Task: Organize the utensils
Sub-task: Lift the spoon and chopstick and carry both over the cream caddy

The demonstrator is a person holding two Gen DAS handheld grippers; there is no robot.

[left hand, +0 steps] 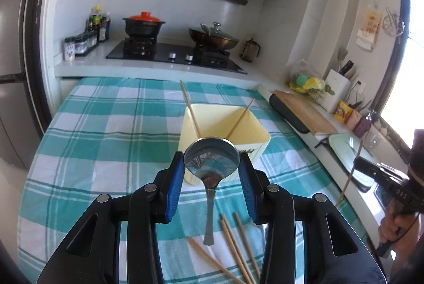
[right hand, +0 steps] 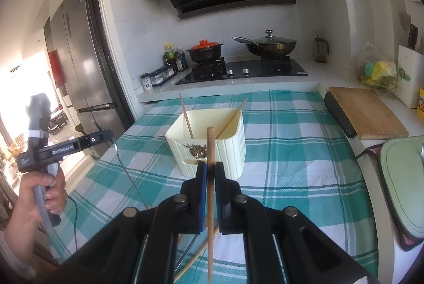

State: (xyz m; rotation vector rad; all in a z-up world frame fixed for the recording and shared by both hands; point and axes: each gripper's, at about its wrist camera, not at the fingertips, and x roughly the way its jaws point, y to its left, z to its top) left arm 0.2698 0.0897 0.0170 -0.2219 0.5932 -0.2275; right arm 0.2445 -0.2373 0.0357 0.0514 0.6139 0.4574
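Clamped upright in the right gripper (right hand: 211, 168), a bamboo chopstick (right hand: 210, 151); left gripper (left hand: 212, 164) holds a shiny spoon (left hand: 210, 159). Cream bin (right hand: 233, 148) contains two chopsticks (right hand: 230, 119).

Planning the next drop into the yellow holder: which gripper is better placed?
Left, probably: its gripper holds the spoon right at the holder; the right gripper grips a chopstick farther back.

A teal and white checked cloth (right hand: 291, 140) covers the table in the lower half of the frame. Behind it, at the centre, a black gas stove (right hand: 243, 71) carries a black pot with an orange lid (right hand: 205, 50) and a lidded wok (right hand: 267, 45). A wooden cutting board (right hand: 368, 111) lies at the right, a grey fridge (right hand: 79, 50) stands at the left.
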